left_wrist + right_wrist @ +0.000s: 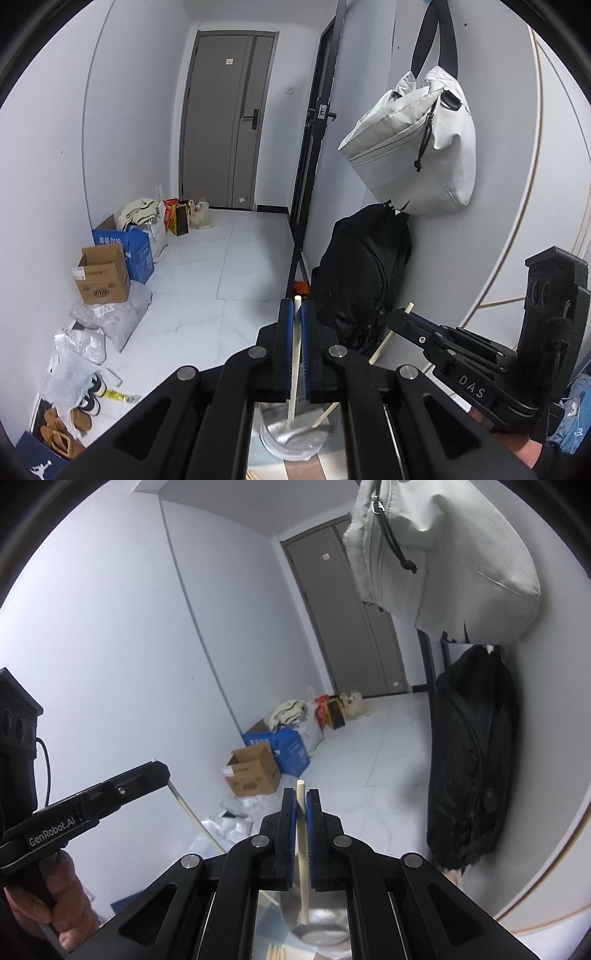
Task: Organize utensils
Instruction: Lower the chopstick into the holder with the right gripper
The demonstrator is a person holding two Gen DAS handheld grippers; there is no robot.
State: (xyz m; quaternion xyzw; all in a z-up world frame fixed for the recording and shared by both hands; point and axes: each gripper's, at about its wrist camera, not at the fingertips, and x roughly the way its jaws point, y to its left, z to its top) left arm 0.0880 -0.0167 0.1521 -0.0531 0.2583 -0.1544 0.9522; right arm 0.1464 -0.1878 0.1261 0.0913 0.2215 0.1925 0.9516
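Presently, a pale stick is clamped in the left gripper, another stick in the right gripper. Below each, a steel cup is glimpsed; the rim could be struck through misalignment.

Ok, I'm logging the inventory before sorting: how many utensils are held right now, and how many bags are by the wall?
Utensils: 2, pale-handled utensil in the left gripper, wooden-handled utensil in the right gripper
Bags: 2, hanging white bag, black backpack beneath it
Total: 4
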